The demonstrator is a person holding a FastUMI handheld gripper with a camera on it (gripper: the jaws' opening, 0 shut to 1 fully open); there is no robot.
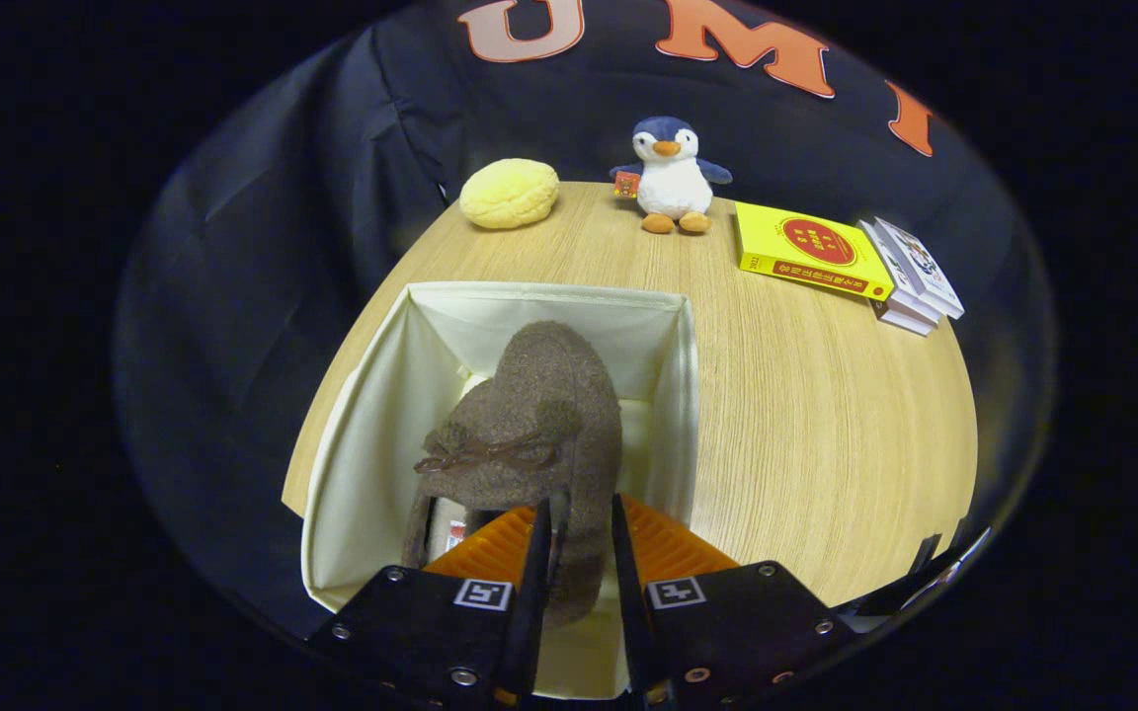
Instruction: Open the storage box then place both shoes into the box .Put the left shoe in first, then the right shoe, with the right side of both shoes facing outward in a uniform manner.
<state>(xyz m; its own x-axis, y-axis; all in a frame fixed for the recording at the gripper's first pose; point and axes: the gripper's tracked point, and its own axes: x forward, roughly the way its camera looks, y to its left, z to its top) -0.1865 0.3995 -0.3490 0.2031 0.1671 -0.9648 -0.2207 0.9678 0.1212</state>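
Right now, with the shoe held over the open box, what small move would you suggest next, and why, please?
Probably lower it a little further, then open the fingers. The gripper is shut on the brown shoe at its heel rim, and the shoe hangs inside the cream storage box, toe pointing away. Whether it touches the box floor, I cannot tell.

Brown fuzzy shoe (529,415), cream storage box (381,415), yellow book (806,252), wood-grain table (806,434).

gripper (577,533), fingers apparently clamped, angled downward
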